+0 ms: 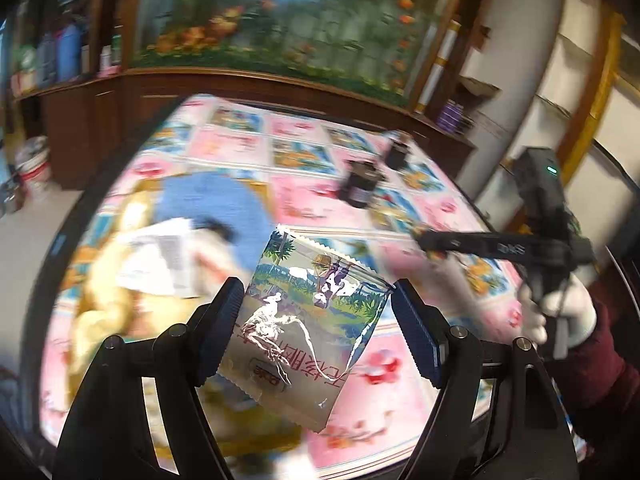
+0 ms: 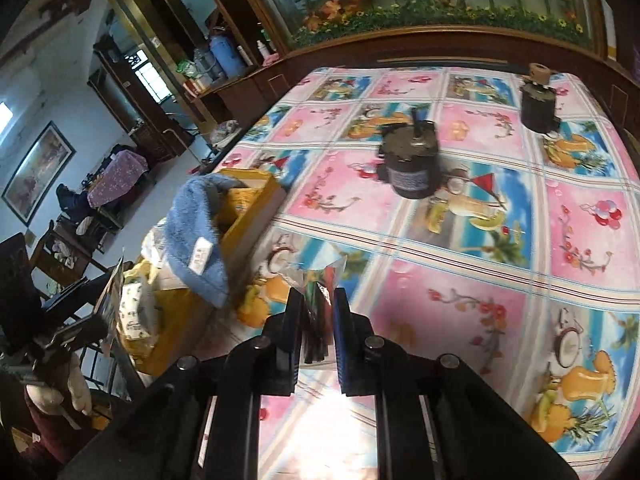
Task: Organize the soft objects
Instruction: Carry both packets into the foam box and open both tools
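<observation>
Left gripper [image 1: 316, 324] jaws clamp a glossy printed snack packet [image 1: 310, 320] above the patterned desk [image 1: 312, 148]; right gripper [image 2: 316, 312] jaws are pressed together on a dark crinkled wrapper [image 2: 320, 300]; blue towel [image 2: 200, 232] drapes over a yellow box [image 2: 256, 216].

i face a dark wooden cabinet [image 2: 440, 46] with a flowered glass panel [image 1: 288, 20]. a framed picture [image 2: 38, 172] hangs on the white wall. daylight enters through a window [image 2: 150, 76].

Bright indoor light, motion blur, foil glare, fisheye-warped dark edges.
</observation>
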A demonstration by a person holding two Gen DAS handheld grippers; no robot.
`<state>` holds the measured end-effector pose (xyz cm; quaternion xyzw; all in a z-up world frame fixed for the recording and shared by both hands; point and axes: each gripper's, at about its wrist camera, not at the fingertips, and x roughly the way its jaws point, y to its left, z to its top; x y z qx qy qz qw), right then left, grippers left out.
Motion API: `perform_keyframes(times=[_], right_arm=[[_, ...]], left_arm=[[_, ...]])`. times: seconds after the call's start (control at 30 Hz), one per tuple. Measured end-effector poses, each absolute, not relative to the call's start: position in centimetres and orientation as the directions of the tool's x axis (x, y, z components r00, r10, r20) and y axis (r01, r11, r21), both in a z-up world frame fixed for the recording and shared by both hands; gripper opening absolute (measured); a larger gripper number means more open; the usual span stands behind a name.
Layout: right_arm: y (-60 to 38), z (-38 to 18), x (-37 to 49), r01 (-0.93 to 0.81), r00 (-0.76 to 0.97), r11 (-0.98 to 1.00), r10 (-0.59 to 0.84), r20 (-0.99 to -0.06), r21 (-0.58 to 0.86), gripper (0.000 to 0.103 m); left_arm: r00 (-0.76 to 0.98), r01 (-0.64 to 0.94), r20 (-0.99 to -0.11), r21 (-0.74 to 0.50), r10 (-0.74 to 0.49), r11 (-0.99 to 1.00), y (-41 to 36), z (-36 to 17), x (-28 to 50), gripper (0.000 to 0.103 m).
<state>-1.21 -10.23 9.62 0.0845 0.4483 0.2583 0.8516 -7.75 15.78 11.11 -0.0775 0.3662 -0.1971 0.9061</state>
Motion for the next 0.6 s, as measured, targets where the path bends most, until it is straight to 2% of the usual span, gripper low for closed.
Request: perform_keyframes(times=[0.23, 0.37, 0.6], right_arm=[[-1.6, 10.0, -0.8, -0.479, 0.368, 0.766, 0.619, -0.694, 0.429, 0.012], [3.1, 9.4, 0.1, -0.52, 0.305, 0.719, 0.66, -0.687, 0.461, 0.012], [8.5, 7.2, 3.0, -0.517, 0.269, 0.726, 0.64, -0.719, 0.453, 0.012]], left_arm=[[0.69, 0.101, -0.676, -0.264, -0.259, 0.959, 21.5, 8.4, -6.9, 0.077], [0.685, 0.063, -0.697, -0.231, -0.21, 0.971, 22.7, 6.8, -7.1, 0.08], [0.708, 0.044, -0.681, -0.221, -0.186, 0.974, 23.8, 6.3, -8.1, 0.081]])
